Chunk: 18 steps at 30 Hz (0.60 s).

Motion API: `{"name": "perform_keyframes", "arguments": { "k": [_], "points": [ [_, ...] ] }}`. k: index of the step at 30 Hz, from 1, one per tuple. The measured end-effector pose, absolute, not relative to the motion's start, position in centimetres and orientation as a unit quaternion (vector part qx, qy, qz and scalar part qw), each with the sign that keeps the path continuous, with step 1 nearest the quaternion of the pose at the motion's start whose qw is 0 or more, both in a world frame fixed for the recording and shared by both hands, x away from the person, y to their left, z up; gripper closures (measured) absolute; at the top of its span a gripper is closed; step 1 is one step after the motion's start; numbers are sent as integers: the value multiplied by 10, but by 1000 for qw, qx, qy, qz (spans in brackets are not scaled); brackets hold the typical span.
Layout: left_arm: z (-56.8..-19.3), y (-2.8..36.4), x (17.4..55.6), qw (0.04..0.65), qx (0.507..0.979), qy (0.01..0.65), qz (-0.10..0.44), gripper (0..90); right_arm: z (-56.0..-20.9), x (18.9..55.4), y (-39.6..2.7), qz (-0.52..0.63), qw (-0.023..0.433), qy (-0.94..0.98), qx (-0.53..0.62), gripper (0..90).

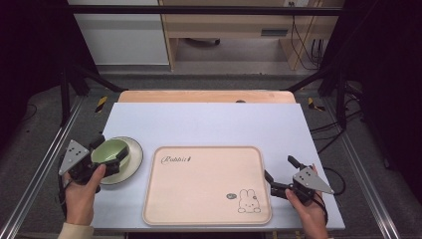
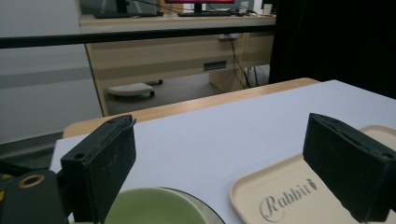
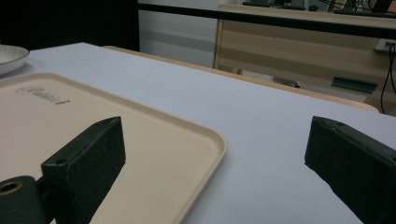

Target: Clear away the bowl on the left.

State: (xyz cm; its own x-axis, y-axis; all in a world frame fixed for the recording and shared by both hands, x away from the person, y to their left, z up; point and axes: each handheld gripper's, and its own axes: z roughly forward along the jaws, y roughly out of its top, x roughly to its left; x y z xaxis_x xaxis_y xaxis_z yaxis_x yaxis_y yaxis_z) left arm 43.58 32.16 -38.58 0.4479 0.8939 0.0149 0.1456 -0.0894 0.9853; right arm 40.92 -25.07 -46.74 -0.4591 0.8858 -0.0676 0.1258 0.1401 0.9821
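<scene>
Clearly at hand: green bowl [image 1: 110,151], seated on a pale plate [image 1: 134,160] at the left of the white surface [image 1: 209,122], just beside the beige "Rabbit" tray [image 1: 206,186]. Left claw [image 1: 107,155] spread wide about the bowl's near rim, jaws flanking it, not yet pressing. Best lowered squarely, one jaw inside and one outside the wall, then closed gently so as not to drag the plate. Right claw [image 1: 279,175] released, waiting off the tray's right edge, holding nothing.
</scene>
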Motion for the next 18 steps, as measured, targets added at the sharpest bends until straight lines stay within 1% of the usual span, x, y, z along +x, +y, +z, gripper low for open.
{"name": "perform_keyframes", "arguments": {
  "k": [1, 4, 6, 7, 10, 16, 18],
  "points": [
    [-384, 323, 439, 544, 652, 400, 344, 91, -467, 410, -252, 543, 350, 659, 386, 52],
    [-379, 327, 450, 541, 646, 412, 348, 89, -468, 410, -253, 539, 355, 659, 386, 52],
    [-378, 333, 455, 540, 636, 420, 358, 93, -468, 409, -253, 538, 356, 660, 384, 53],
    [-382, 341, 457, 538, 624, 436, 361, 95, -468, 409, -252, 537, 357, 662, 382, 55],
    [-386, 350, 458, 533, 621, 451, 356, 97, -468, 409, -251, 536, 355, 665, 380, 59],
    [-390, 372, 450, 513, 619, 468, 368, 96, -466, 410, -249, 539, 355, 666, 374, 59],
    [-390, 374, 450, 511, 618, 471, 367, 96, -467, 410, -248, 540, 353, 667, 373, 60]
  ]
}}
